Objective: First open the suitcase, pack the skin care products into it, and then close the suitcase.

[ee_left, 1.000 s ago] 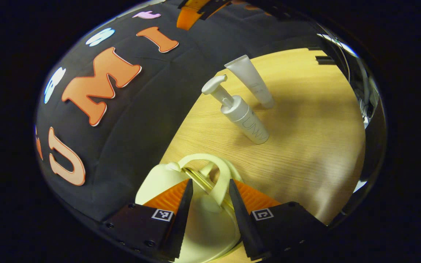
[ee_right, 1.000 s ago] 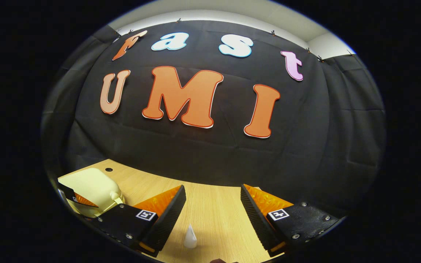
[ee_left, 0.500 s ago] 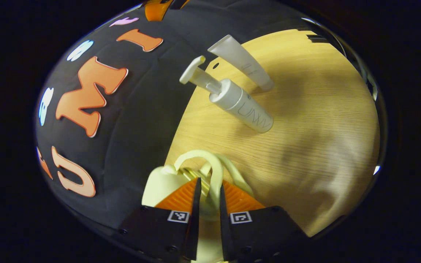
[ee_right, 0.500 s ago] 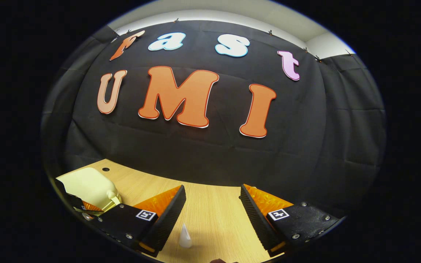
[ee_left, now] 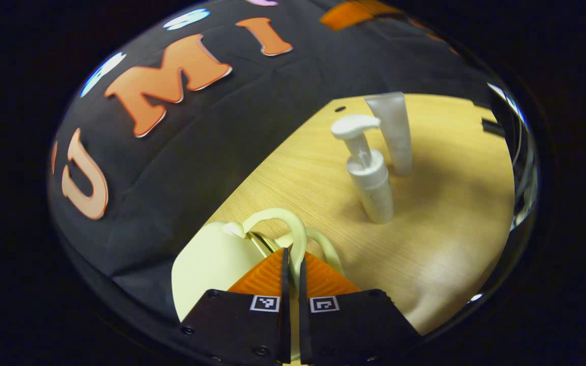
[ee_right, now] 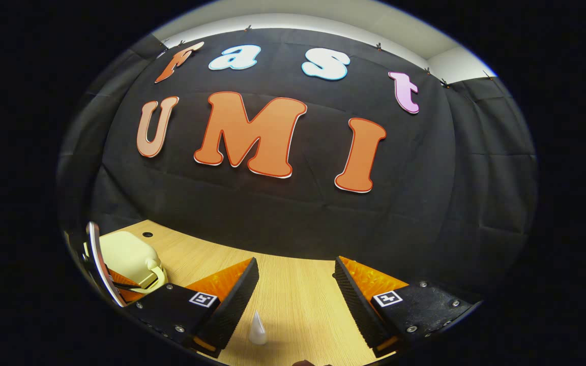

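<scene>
A small cream suitcase (ee_left: 206,259) lies on the wooden table (ee_left: 450,203), with its looped handle (ee_left: 293,226) towards me. My left gripper (ee_left: 291,252) is shut on that handle, both fingers pressing it. Beyond it stand a white pump bottle (ee_left: 372,178) and a white tube (ee_left: 394,132), close together. In the right gripper view my right gripper (ee_right: 295,267) hovers open over the table, with nothing between its fingers. Below it pokes up the white pointed tip (ee_right: 257,329) of one product. The suitcase (ee_right: 125,254) and the left gripper (ee_right: 122,284) appear at the far left.
The black cloth wall runs close behind the suitcase and along the table's back edge. A small round hole (ee_right: 147,235) sits in the tabletop near the suitcase. Bare wood lies to the right of the bottles.
My left gripper's fingers went from apart around the handle to shut on it, and the gripper rolled, so the bottles now look upright. The right gripper stayed put.
</scene>
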`<action>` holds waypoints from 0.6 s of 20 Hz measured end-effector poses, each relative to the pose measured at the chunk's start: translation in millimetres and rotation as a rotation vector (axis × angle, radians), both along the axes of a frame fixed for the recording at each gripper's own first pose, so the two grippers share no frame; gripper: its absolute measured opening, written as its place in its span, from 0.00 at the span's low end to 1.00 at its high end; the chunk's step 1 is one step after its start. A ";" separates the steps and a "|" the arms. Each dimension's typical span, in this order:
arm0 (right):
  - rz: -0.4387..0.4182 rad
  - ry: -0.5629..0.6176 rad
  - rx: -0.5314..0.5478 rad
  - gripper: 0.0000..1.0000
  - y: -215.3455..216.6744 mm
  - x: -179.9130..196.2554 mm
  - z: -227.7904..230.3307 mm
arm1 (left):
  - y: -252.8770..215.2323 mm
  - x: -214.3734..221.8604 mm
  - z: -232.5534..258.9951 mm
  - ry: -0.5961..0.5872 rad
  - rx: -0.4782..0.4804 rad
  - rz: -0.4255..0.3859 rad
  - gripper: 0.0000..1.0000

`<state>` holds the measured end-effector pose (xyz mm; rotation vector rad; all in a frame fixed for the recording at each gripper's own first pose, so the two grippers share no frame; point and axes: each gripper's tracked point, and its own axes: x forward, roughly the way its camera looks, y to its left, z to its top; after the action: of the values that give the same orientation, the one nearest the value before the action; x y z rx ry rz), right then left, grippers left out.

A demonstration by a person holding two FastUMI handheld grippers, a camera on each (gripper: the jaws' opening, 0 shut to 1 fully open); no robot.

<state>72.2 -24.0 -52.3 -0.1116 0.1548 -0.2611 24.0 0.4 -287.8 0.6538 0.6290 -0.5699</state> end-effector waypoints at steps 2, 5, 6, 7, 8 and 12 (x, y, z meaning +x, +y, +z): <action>0.005 -0.003 0.000 0.96 3.3 2.6 2.0 | 0.9 4.1 10.4 0.018 -0.071 0.052 0.07; 0.008 -0.008 -0.001 0.96 6.8 6.8 4.8 | 5.1 13.2 25.3 0.033 -0.177 0.143 0.07; 0.012 -0.011 -0.004 0.96 8.3 8.9 6.2 | 8.6 18.3 32.5 0.033 -0.212 0.170 0.07; 0.016 -0.010 -0.007 0.96 10.5 10.1 6.6 | 14.5 22.4 44.3 0.024 -0.245 0.198 0.07; 0.021 -0.011 -0.012 0.95 12.6 11.7 7.9 | 20.5 26.5 54.9 0.021 -0.274 0.221 0.07; 0.036 -0.022 -0.013 0.96 17.4 19.2 13.7 | 46.8 42.3 91.7 -0.012 -0.379 0.323 0.07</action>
<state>91.4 -6.6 -38.6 -0.1247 0.1289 -0.2273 66.3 47.2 -196.0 0.1931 0.5805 -0.3675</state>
